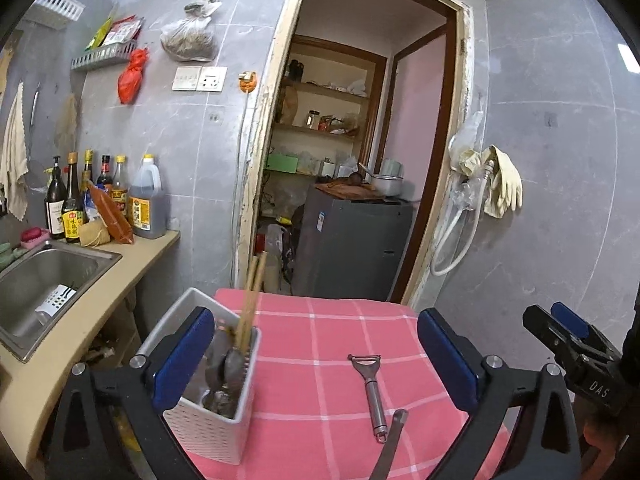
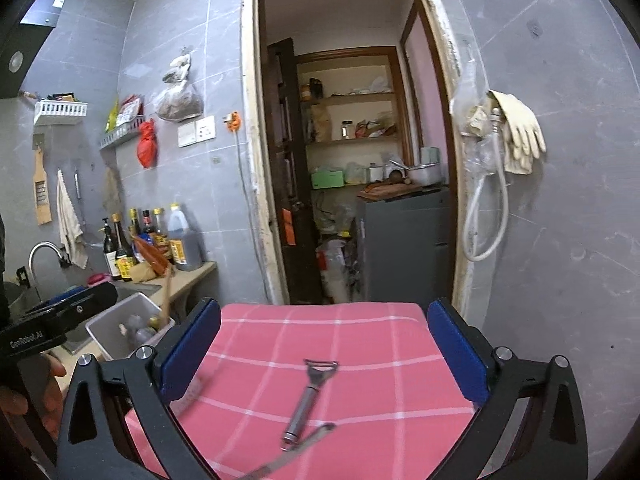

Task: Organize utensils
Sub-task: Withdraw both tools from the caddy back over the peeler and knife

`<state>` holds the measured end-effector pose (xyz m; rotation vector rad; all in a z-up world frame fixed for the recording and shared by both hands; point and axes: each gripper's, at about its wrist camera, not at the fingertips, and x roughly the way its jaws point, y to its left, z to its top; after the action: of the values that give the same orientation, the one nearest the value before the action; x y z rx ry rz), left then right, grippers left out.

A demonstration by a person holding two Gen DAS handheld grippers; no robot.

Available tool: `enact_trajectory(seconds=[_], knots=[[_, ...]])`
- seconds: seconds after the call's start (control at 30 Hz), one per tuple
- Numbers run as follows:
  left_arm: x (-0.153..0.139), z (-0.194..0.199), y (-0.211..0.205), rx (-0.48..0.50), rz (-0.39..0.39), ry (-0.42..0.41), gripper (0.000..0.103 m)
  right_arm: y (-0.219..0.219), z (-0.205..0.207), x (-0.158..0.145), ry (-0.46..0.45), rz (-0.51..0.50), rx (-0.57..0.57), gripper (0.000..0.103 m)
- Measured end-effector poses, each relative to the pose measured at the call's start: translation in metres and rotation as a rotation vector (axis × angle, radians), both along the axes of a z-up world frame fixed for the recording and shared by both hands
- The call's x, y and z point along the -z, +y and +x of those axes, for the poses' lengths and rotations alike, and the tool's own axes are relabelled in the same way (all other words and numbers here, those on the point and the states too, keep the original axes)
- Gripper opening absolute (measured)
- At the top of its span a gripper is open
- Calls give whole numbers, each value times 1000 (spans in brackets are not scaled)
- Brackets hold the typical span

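With both the left gripper and right gripper spread wide and empty, the peeler lying right of the holder is judged next to be grasped.
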<state>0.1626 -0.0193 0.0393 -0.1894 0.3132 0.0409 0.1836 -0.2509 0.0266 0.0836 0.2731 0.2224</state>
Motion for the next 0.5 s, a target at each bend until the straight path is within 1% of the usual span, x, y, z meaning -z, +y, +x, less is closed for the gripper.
enact_trajectory(seconds=[0.1,0.27,0.43,0.5], knots=[[10,5,-17,13,28,10,102,-13,5,9,16,0,12,102],[26,16,-38,41,41,37,102,-34,12,31,73,-3,20,102],[50,34,-52,62,36,90,102,-46,23,61,169,-2,-4,102],[63,43,-54,78,23,129,102,-49,30,77,231,1,-25,102]])
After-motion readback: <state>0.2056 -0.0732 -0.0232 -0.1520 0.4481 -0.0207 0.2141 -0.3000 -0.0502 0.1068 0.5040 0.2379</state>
